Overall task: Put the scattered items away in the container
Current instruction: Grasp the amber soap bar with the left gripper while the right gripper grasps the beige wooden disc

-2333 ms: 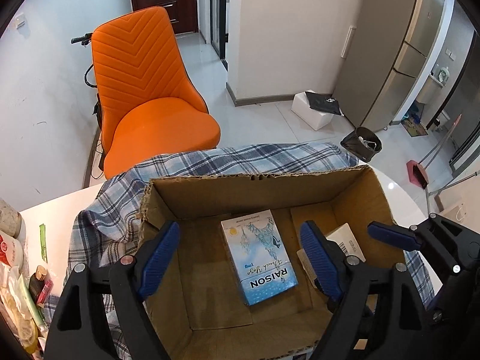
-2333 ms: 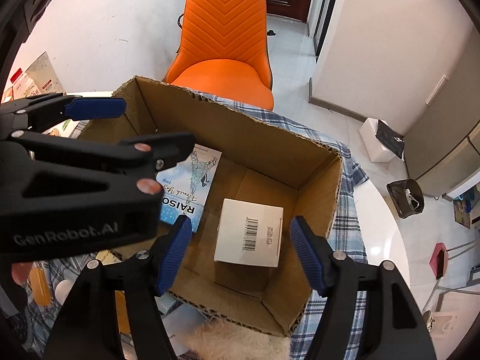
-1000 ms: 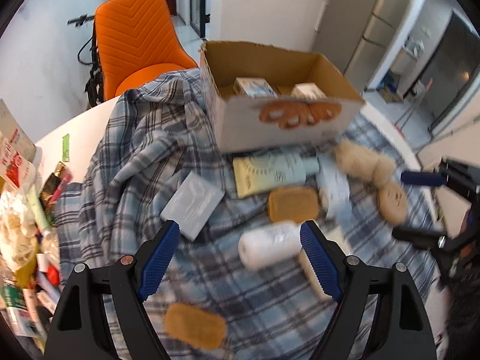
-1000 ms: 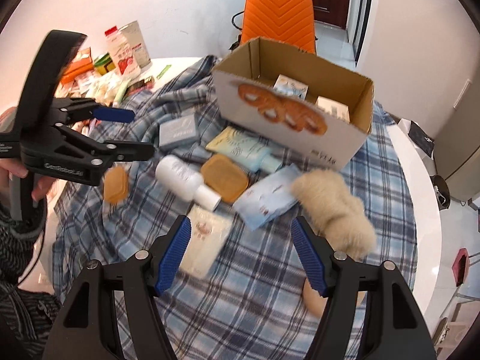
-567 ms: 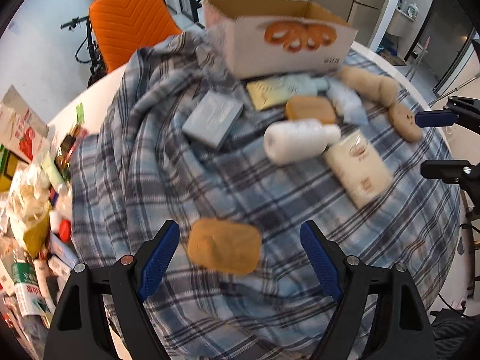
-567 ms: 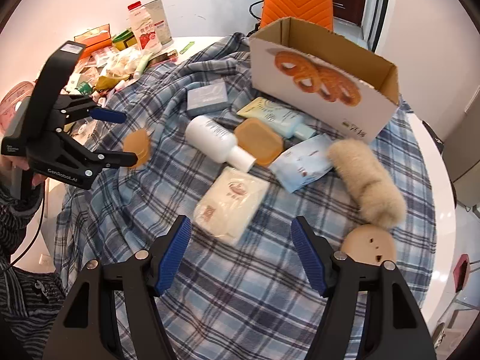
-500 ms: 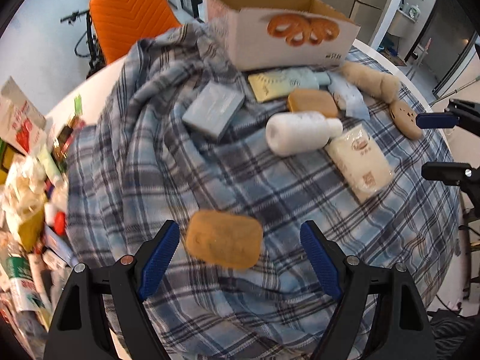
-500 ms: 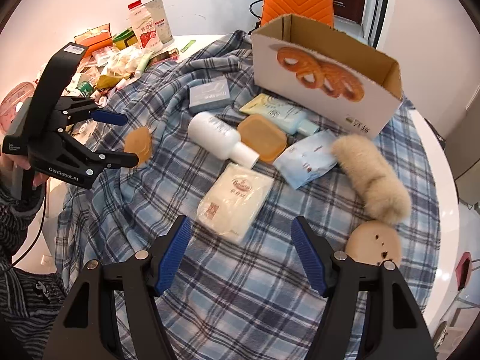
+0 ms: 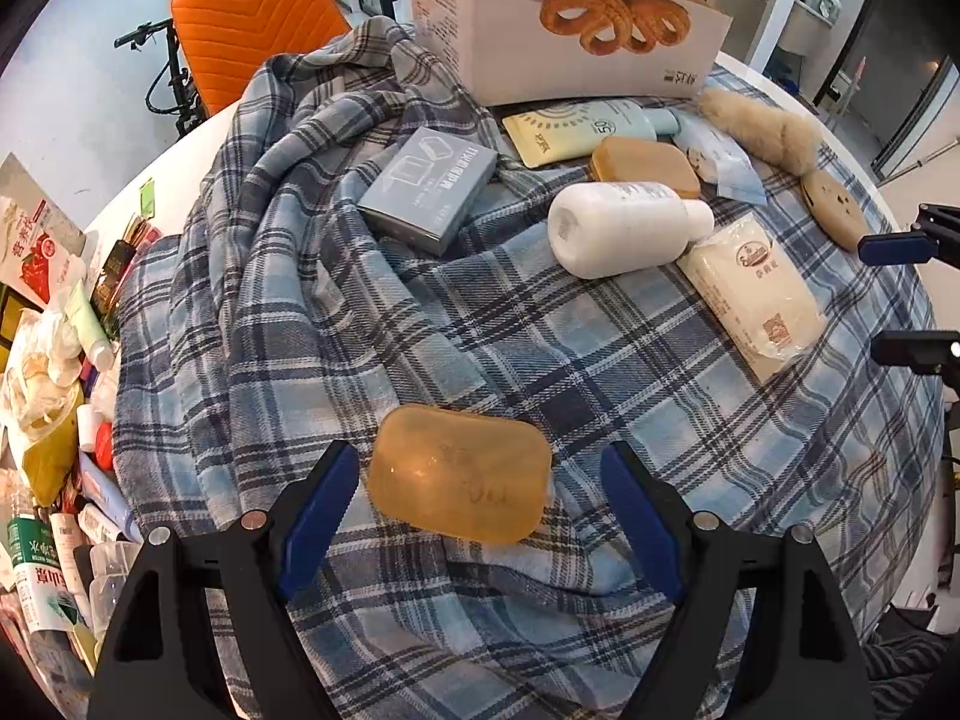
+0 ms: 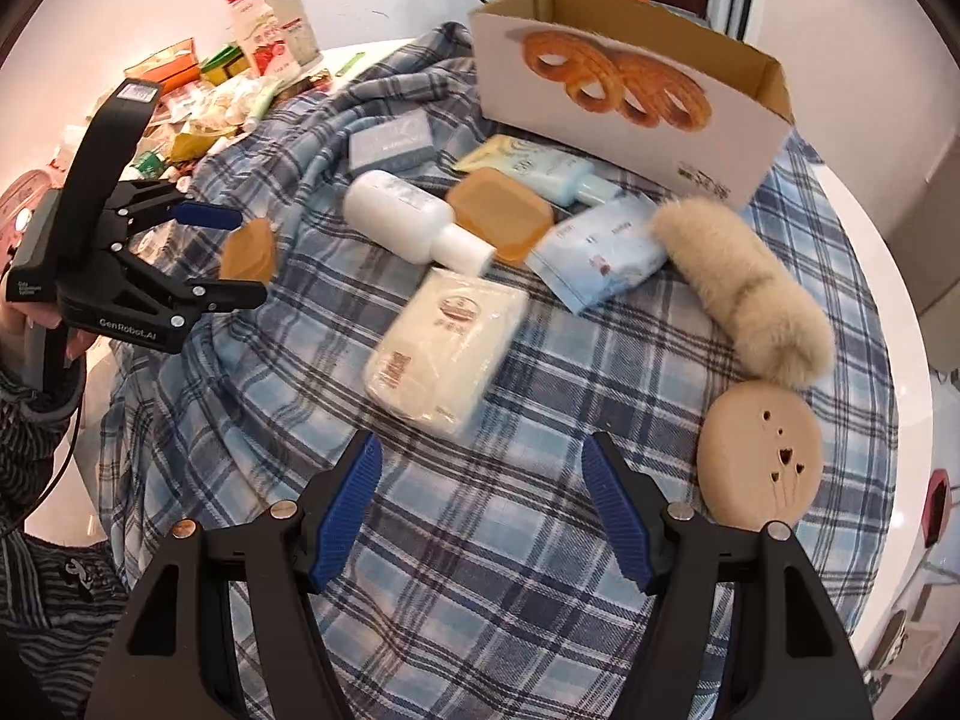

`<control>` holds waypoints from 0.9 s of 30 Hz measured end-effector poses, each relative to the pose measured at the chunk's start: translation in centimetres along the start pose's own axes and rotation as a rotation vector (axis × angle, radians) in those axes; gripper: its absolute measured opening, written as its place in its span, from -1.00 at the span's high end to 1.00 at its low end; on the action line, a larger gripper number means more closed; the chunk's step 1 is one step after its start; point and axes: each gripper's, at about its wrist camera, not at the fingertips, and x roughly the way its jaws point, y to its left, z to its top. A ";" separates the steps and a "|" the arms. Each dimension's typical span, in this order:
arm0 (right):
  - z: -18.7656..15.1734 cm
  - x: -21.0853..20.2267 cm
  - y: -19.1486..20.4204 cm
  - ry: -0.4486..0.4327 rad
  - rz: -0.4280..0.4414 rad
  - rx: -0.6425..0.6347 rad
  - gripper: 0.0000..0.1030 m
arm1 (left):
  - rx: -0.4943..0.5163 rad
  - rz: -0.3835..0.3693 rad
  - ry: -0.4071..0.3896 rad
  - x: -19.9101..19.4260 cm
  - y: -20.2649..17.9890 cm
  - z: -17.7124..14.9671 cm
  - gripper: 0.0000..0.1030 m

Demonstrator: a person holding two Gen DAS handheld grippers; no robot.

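Now the left gripper (image 9: 480, 501) is lining up on the amber soap bar (image 9: 459, 483), which is lying on the plaid blanket (image 9: 600, 360). Its two blue fingers (image 9: 318, 504) are standing wide, one on each side of the soap. They are not touching it, so it is holding nothing.

The right gripper (image 10: 480, 510) is hanging wide too, above bare blanket. The cream packet (image 10: 444, 351) is lying just ahead of it, and it is gripping nothing either.

I think picking up is the step going on. Next, the left fingers need to go down around the soap and squeeze it. The soap looks smooth, so it may slip.

The cardboard box (image 9: 570, 30) is sitting at the far side of the blanket. The white bottle (image 9: 624, 228), the grey box (image 9: 429, 195) and the other things are lying between the grippers and it.
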 end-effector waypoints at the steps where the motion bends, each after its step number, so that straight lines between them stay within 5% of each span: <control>1: -0.1 0.0 -0.2 0.000 -0.002 0.004 -0.32 | 0.003 -0.002 0.006 0.2 0.0 0.0 -0.65; 27: -1.1 -0.9 -4.4 -0.040 -0.017 0.111 -0.32 | -0.043 -0.016 0.027 2.0 1.2 0.8 -0.61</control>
